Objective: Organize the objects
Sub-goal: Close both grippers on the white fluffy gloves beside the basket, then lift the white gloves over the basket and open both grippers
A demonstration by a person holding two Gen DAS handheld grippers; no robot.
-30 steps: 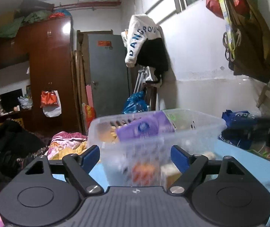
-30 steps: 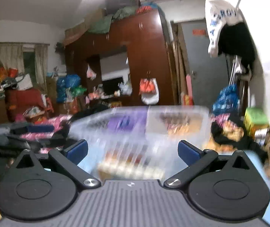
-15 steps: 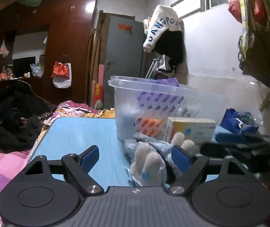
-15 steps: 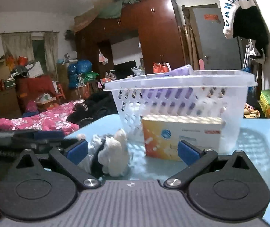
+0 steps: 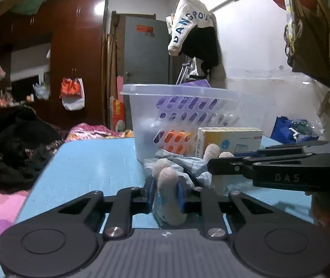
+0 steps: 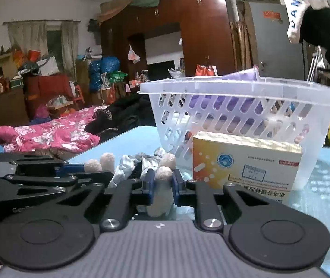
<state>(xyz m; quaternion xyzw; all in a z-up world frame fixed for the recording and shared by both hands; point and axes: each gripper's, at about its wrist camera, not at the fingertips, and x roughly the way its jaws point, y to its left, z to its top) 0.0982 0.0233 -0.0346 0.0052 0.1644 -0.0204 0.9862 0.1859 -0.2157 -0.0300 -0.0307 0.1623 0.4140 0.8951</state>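
Note:
A plush toy (image 5: 183,162) with cream limbs and pale blue cloth lies on the blue table (image 5: 90,162), in front of a clear slotted basket (image 5: 188,90). My left gripper (image 5: 166,185) has its jaws closing on one cream limb, and the pads press it. In the right wrist view my right gripper (image 6: 162,180) is likewise closing on another limb of the plush toy (image 6: 127,164), pads pressing. The two grippers come at the toy from opposite sides. A yellow-and-white medicine box (image 6: 246,162) stands against the basket (image 6: 234,85), which holds a purple pack and an orange box.
A bed with a pink floral blanket (image 6: 49,134) and dark clothes (image 5: 14,139) borders the table's left side. A blue bag (image 5: 287,129) sits beyond the table at the right wall. Bare table surface stretches left of the basket.
Both grippers dropped from basket height to the tabletop, moved in on the plush toy and went from wide open to shut on its limbs.

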